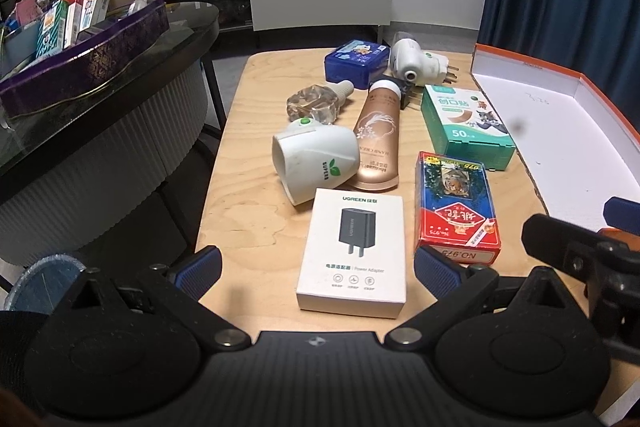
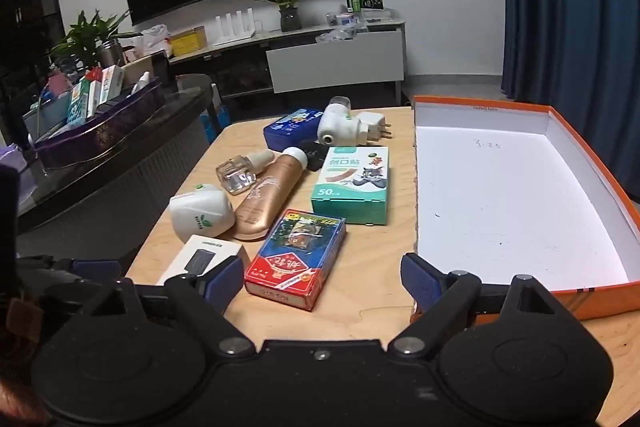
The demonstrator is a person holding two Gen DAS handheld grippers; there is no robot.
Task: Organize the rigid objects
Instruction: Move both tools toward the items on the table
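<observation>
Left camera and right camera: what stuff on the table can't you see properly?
- Small black thing: both views, mostly hidden behind the gold tube and the green box.
- White adapter box: right view, near end covered by a gripper finger.
- Orange tray: left view, cut off by the right edge.

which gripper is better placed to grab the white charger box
Left. The white charger box lies squarely between the left gripper's open jaws. From the right gripper it sits off to the left, outside its open jaws, which frame the playing card box instead.
</observation>
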